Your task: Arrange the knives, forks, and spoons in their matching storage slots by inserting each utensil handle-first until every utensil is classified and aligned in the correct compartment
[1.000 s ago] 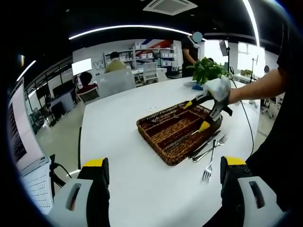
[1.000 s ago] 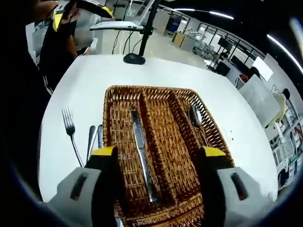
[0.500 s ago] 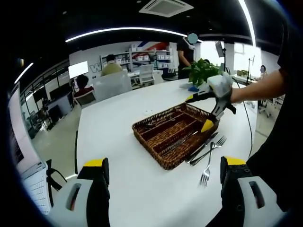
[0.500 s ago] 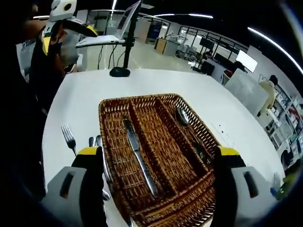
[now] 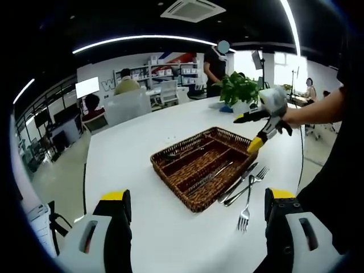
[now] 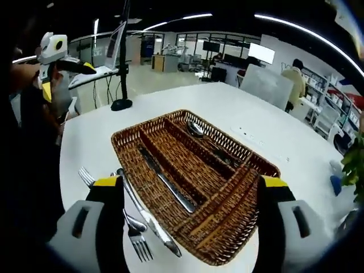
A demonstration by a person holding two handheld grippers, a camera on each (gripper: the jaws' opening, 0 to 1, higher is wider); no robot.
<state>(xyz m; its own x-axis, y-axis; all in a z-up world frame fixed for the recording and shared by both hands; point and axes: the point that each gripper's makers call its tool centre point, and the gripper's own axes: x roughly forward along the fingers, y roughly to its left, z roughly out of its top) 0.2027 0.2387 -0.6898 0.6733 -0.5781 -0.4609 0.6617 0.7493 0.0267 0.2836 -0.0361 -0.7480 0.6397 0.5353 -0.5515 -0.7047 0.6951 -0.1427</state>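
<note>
Brown woven wicker tray (image 5: pixel 170 156) with long compartments sat on the round white table (image 5: pixel 131 159); within it, one silver knife (image 6: pixel 165 183) in a near slot and a silver spoon (image 6: pixel 195 129) in the far slot. Just outside the tray's edge on the bare tabletop lay a loose silver fork (image 5: pixel 245 209), another knife (image 6: pixel 149 216) and further cutlery, touching one another. Compared with a second earlier, sat further from the basket, with the right gripper (image 5: pixel 259 129) raised above the tray's far corner. Left gripper (image 5: pixel 196 227) held low over the table, jaws spread, nothing between them. Right gripper (image 6: pixel 190 219) likewise spread wide and empty, facing the tray.
</note>
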